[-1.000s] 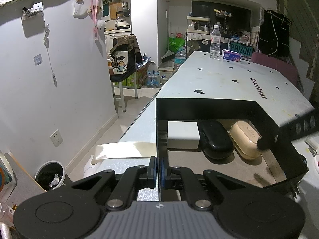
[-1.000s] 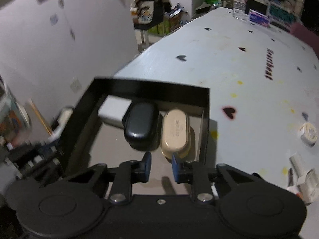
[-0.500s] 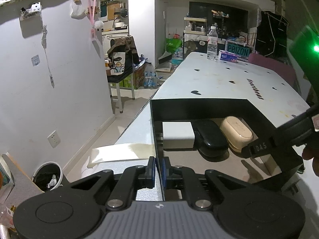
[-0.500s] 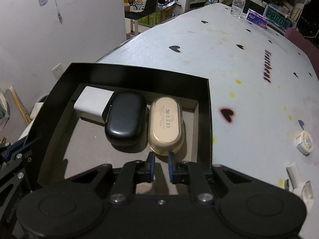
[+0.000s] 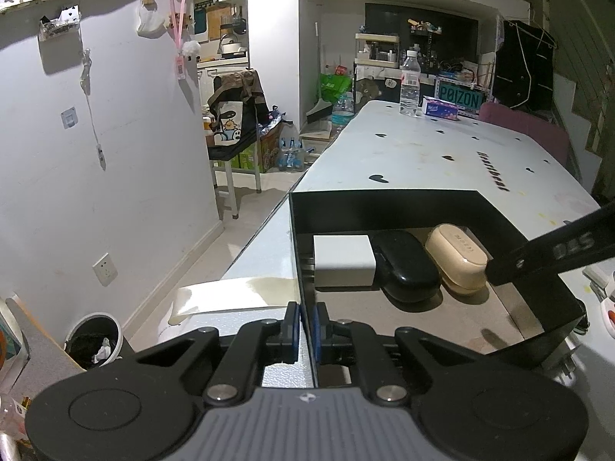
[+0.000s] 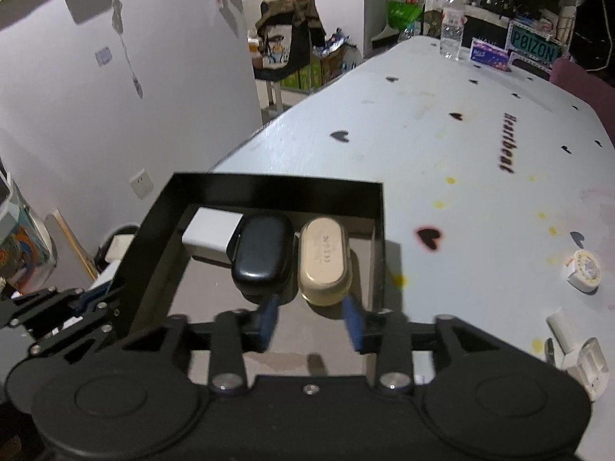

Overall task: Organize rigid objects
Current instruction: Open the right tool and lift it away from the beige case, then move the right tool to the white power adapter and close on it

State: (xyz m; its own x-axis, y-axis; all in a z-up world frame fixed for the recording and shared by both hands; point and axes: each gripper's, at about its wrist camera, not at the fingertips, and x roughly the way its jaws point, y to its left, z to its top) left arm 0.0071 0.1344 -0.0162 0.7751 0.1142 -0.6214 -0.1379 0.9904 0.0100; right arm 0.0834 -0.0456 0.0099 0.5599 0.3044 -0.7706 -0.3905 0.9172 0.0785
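Observation:
A black open box (image 5: 384,207) sits at the near left corner of the white table (image 6: 461,161). Along its far wall lie a white block (image 5: 342,261), a black oval case (image 5: 403,265) and a beige oval case (image 5: 457,257), side by side. My left gripper (image 5: 305,326) is shut on the box's left wall. My right gripper (image 6: 311,320) hovers over the box floor just short of the beige case (image 6: 323,257). Its jaws are opening and the pads press on nothing. One of its fingers (image 5: 538,257) reaches in from the right in the left wrist view.
A small round white roll (image 6: 584,269) and white plastic bits (image 6: 576,349) lie on the table right of the box. A water bottle (image 5: 409,84) and a tissue pack (image 5: 442,109) stand at the far end. Left of the table's edge, a bin (image 5: 94,340) is on the floor.
The right gripper's jaws have spread apart and it has drawn back a little from the beige case. The left gripper keeps its pinch on the box wall.

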